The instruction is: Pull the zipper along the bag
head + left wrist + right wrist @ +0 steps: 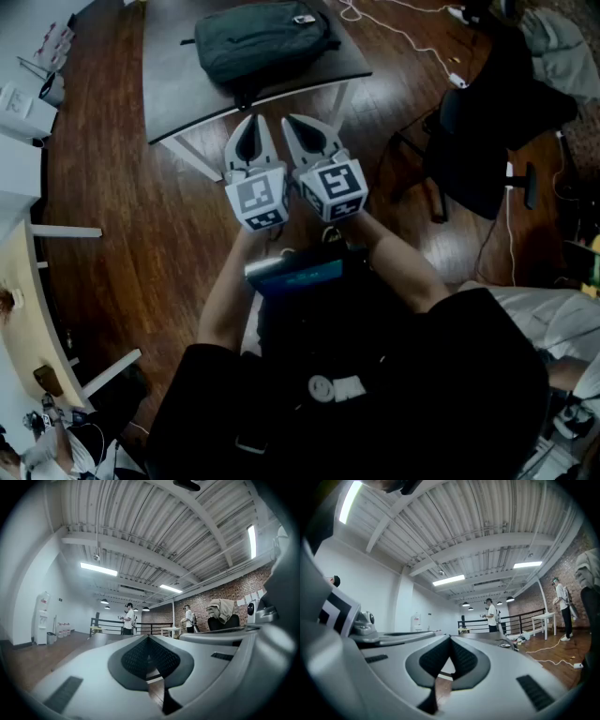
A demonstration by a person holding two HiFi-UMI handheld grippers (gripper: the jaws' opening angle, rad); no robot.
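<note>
Backpack (262,42) fabric looks soft and slack: one gripper should pin it while the other pinches the zipper pull. Left gripper (250,131) and right gripper (305,131) are closed and empty.

txt: none was readable | label (304,19) on bag (253,42): too small to read | marker cubes (258,199): b/w patterns only, no letters

The bag (262,42) is a dark grey-green backpack. It lies flat on the dark desk (173,94), toward the desk's right side, with its long side running across. A small pale label (303,19) shows at its right end. Its zipper is too dim to make out.
</note>
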